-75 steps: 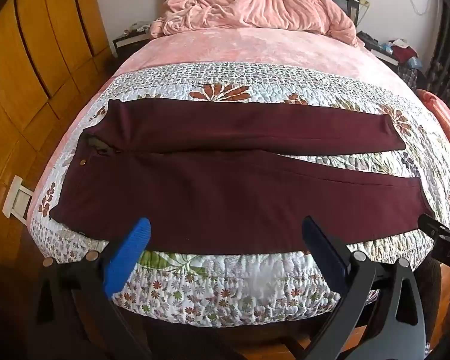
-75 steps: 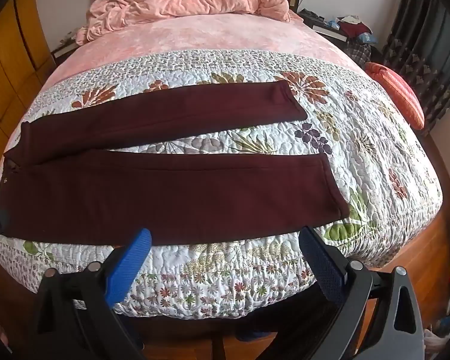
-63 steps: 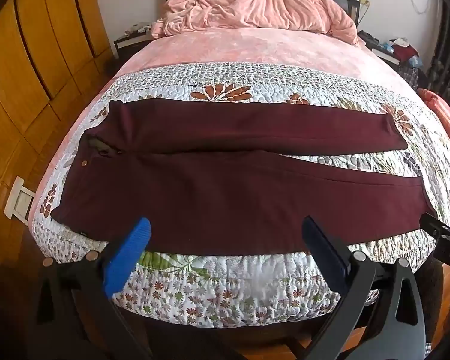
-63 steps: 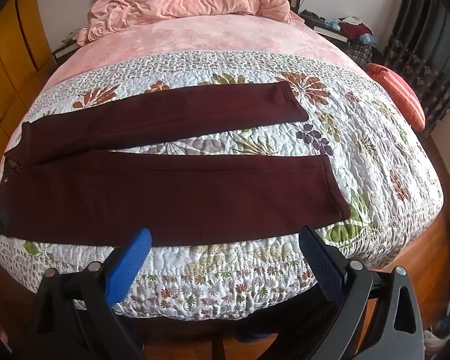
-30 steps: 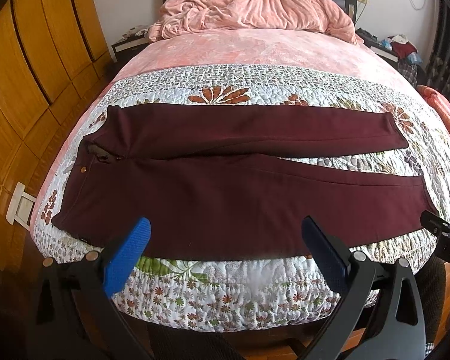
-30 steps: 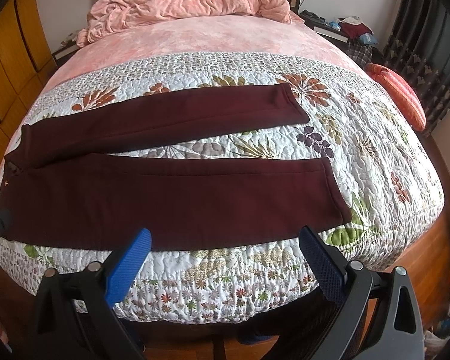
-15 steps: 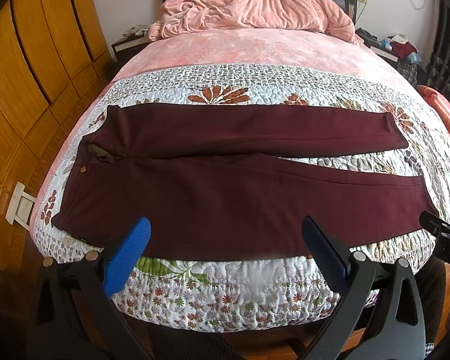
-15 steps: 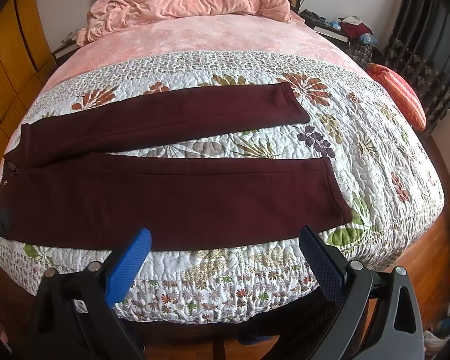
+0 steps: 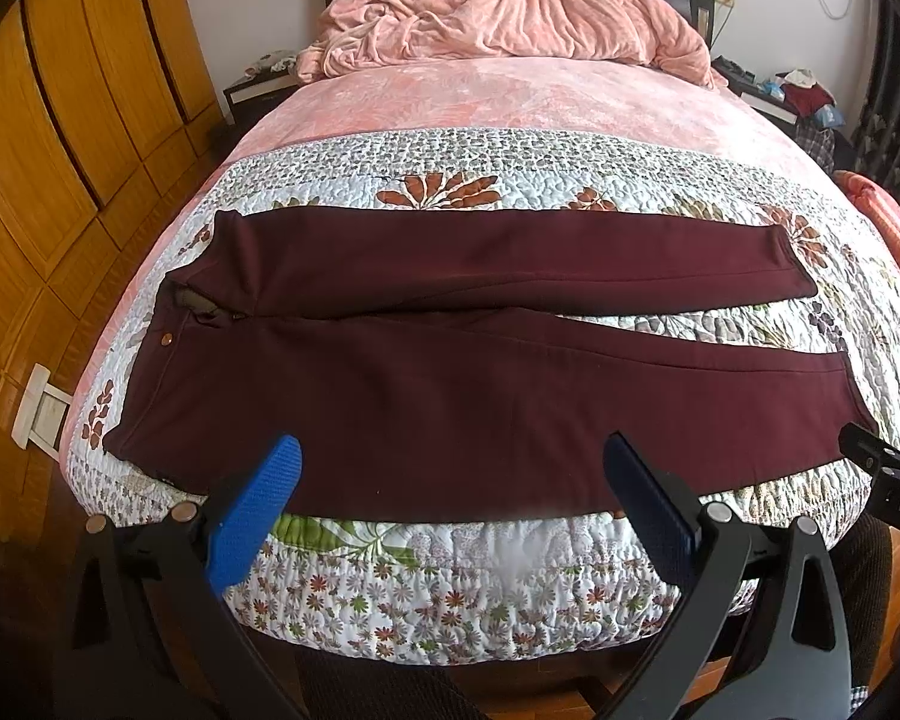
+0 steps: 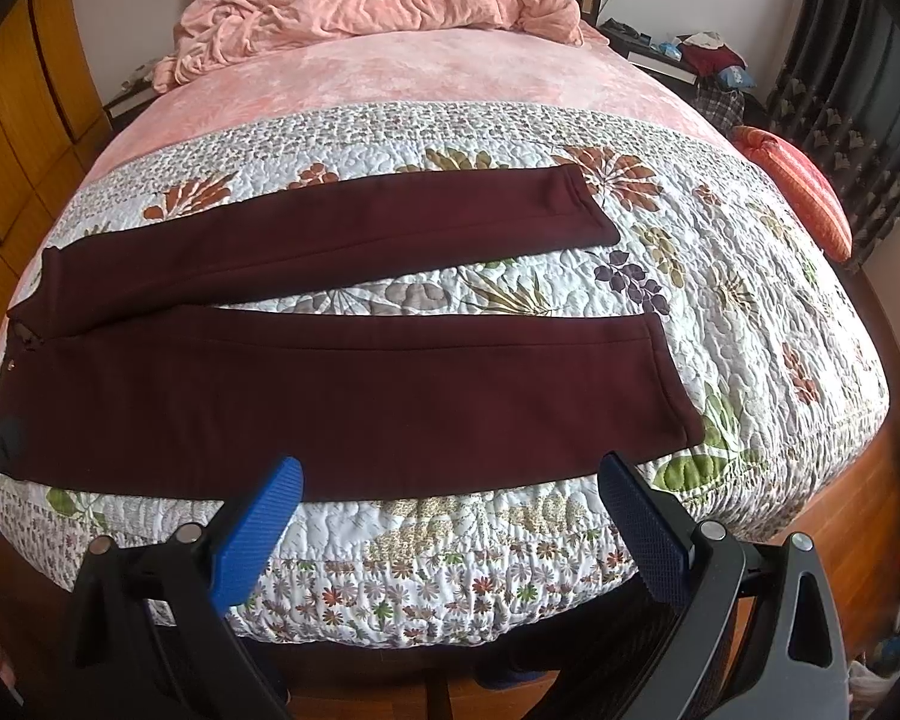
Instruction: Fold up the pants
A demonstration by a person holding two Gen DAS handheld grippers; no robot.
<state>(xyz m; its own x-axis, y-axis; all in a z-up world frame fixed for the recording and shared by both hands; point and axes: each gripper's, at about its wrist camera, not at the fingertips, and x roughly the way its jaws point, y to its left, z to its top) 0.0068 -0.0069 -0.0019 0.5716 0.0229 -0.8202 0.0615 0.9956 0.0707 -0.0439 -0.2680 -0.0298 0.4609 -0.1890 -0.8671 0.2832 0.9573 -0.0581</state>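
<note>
The soft, limp maroon fabric pants [image 9: 450, 396], spread flat on the floral quilted bed [image 9: 450, 576], are best pinched at the near edge by both wide-spread grippers' fingers [image 9: 252, 516] [image 10: 252, 534].

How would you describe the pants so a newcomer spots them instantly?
Start at the large bed with the white floral quilt across its foot. Flat on that quilt lie the dark maroon pants, waistband to the left, both legs stretched to the right and slightly apart. They are the only plain dark item there, unlike the crumpled pink blanket at the headboard.
</note>
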